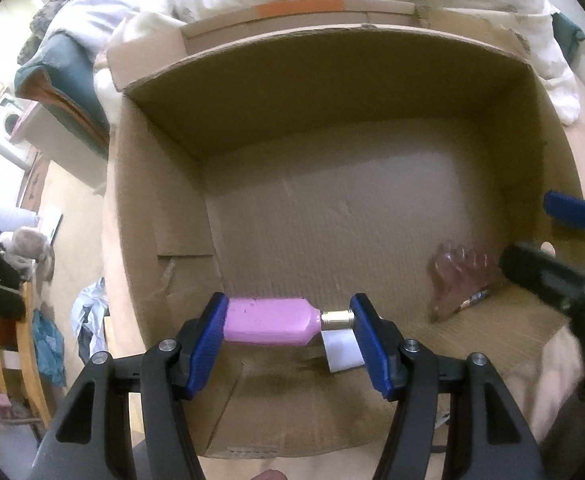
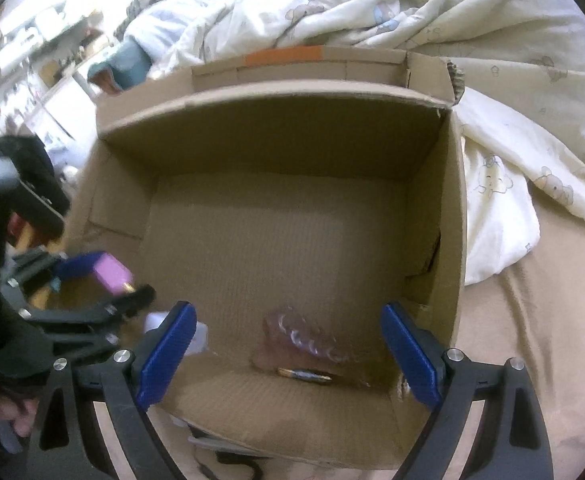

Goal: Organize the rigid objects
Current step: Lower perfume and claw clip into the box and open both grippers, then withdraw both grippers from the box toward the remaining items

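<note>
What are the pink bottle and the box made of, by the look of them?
Pink bottle: looks like smooth, opaque, slightly glossy plastic or coated glass; its neck shines like gold metal. Box: plain brown corrugated cardboard, matte, with ribbed lines, creases and a torn edge.

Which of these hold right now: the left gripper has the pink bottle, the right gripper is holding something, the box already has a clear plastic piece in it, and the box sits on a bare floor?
1. The left gripper is clamped on the pink bottle. True: the pads press on its base and its gold neck.
2. The right gripper is holding something. False: its jaws stand open with nothing between them, above the cardboard box.
3. A clear plastic piece already lies inside the box. True: it rests near the box's near wall.
4. The box sits on a bare floor. False: it sits on a bed beside a white duvet.
</note>
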A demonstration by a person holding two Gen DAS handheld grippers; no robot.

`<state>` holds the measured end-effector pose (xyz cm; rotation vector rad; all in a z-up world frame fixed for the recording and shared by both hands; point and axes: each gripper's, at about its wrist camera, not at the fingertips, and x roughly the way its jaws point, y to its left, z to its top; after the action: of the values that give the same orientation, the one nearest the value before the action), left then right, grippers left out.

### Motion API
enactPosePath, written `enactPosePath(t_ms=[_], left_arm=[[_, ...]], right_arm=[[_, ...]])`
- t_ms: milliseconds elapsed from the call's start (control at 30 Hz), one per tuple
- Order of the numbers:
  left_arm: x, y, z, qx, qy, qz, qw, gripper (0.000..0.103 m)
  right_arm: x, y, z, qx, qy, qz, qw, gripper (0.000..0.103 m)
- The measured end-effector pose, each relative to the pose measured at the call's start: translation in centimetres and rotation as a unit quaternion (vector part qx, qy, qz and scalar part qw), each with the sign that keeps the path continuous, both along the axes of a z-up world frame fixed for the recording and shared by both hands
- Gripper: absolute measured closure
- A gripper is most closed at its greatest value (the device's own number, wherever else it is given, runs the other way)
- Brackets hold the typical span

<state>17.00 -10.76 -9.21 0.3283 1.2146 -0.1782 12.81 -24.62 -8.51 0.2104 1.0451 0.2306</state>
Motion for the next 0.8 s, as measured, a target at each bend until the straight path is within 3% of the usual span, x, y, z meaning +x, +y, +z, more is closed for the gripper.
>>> enactPosePath(t_ms=[100, 233, 633, 800], left_arm=[[-0.2, -0.2, 0.0, 0.000, 0.000, -0.006, 1.0000, 0.018], [-0.6, -0.5, 0.6, -0.009, -0.019, -0.013, 0.9997, 0.012], [-2.3, -1.7, 2.5, -0.016, -0.057, -0.020, 0.9981, 0.012], [-4.5, -0.7, 4.8, -0.027, -0.061, -0.005, 0.9978, 0.012]], right_arm=[[-0.2, -0.1, 0.8, 0.019, -0.025, -0.003, 1.000, 0.000], [-0.4, 0.2, 1.7, 0.021, -0.050, 0.004, 0.999, 0.000], [-0.6, -0.1, 2.9, 0.028, -0.074, -0.018, 0.997, 0.000], [-2.0, -1.3, 3.8, 0.032, -0.087, -0.039, 0.995, 0.000]])
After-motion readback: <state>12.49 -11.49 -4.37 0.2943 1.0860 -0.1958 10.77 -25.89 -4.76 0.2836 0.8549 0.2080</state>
